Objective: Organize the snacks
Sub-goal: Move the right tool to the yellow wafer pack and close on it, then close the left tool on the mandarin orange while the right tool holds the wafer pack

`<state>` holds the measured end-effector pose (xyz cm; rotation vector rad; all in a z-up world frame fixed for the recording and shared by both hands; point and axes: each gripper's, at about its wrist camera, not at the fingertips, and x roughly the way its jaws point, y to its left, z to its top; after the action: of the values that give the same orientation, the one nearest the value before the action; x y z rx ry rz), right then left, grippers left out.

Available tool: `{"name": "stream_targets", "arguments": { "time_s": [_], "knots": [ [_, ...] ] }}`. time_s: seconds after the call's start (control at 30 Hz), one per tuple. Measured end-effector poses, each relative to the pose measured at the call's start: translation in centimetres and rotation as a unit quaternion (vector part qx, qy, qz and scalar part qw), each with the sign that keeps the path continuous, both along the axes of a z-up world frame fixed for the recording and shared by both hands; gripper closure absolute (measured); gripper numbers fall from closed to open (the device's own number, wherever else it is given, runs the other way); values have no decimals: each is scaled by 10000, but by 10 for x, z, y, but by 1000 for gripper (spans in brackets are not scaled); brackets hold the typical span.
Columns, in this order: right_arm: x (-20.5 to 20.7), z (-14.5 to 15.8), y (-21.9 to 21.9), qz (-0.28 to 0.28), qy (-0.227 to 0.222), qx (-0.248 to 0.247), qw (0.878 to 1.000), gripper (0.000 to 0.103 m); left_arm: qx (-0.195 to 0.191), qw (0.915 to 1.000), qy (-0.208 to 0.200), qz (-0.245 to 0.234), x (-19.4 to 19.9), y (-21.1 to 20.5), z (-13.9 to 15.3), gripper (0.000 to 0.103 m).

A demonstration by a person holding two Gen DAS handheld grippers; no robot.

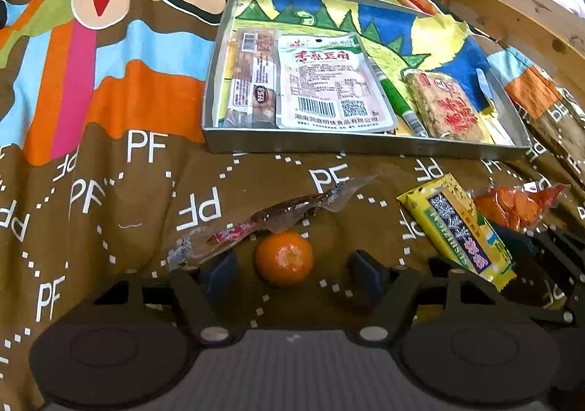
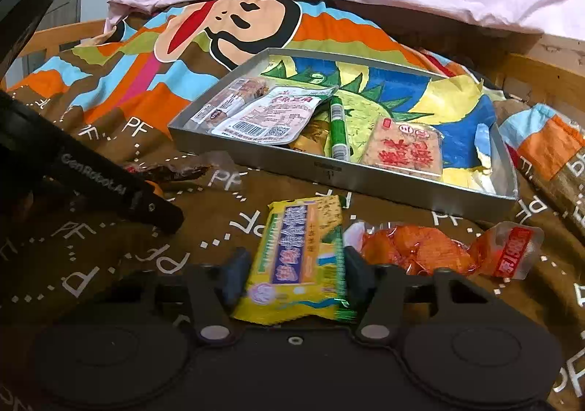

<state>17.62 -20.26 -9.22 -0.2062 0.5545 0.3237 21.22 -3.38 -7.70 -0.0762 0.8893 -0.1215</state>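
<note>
Metal tray [image 2: 369, 181] holds 5 packets; left gripper [image 1: 285, 266] fingers spread around 1 tangerine [image 1: 284, 258]; right gripper [image 2: 294, 270] pinches 1 yellow packet [image 2: 299, 261].

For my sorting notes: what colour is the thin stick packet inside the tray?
Green stick packet, best seen in the right wrist view.

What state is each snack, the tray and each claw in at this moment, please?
Left claw: open, straddling the mandarin, not touching.
Mandarin: on the blanket, outside the tray.
Right claw: shut on the yellow packet.
Yellow packet: gripped, outside the tray.
Orange packet: sealed, on the blanket.
Clear-wrapped strip: on the blanket.
Tray: partly filled.
White pouch: flat in the tray.
</note>
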Motion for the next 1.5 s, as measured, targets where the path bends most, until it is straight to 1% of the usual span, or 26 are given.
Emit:
{"name": "stream_targets", "arguments": {
  "time_s": [0.03, 0.1, 0.13, 0.17, 0.23, 0.53, 0.63, 0.73, 0.9, 0.97, 1.03, 1.23, 1.5],
  "knots": [
    [-1, 0, 1, 18, -18, -37, 10000, 50, 29, 10000, -9, 3, 1, -1, 0, 44],
    [-3, 2, 2, 33, -13, -63, 10000, 50, 101, 9999, -3, 65, 0, -2, -1, 52],
    [-4, 2, 3, 33, 6, -56, 10000, 50, 92, 9999, 3, 70, 0, -1, -2, 59],
    [-5, 3, 3, 32, 23, -41, 10000, 50, 100, 9999, 9, 84, -1, -1, -2, 63],
    [-7, 5, 2, 45, 100, 44, 9999, 51, 89, 9999, 14, 116, -2, 0, -2, 66],
    [-21, 13, 6, 225, 356, 381, 9984, 51, -229, 9997, 125, 19, -19, 5, 1, 67],
    [-20, 10, 7, 234, 373, 361, 9984, 50, -183, 9997, 125, -43, -20, 2, 1, 66],
    [-16, 6, 5, 202, 428, 477, 9977, 49, -170, 9997, 145, -65, -16, 1, -1, 66],
    [-18, 7, 8, 199, 366, 347, 9985, 51, -96, 9999, 117, -83, -19, -2, 0, 67],
    [-21, 9, 10, 192, 303, 274, 9990, 52, -127, 9998, 115, -101, -21, -2, 2, 67],
    [-26, 12, 14, 205, 156, 71, 9996, 52, -167, 9997, 78, -133, -25, -3, 6, 67],
    [-47, 23, 20, 153, -231, -279, 9992, 52, -212, 9995, -124, -194, -40, -5, 20, 67],
    [-72, 47, 16, -156, -607, -373, 9973, 52, -289, 9984, -418, -235, -59, -8, 42, 67]
  ]
}}
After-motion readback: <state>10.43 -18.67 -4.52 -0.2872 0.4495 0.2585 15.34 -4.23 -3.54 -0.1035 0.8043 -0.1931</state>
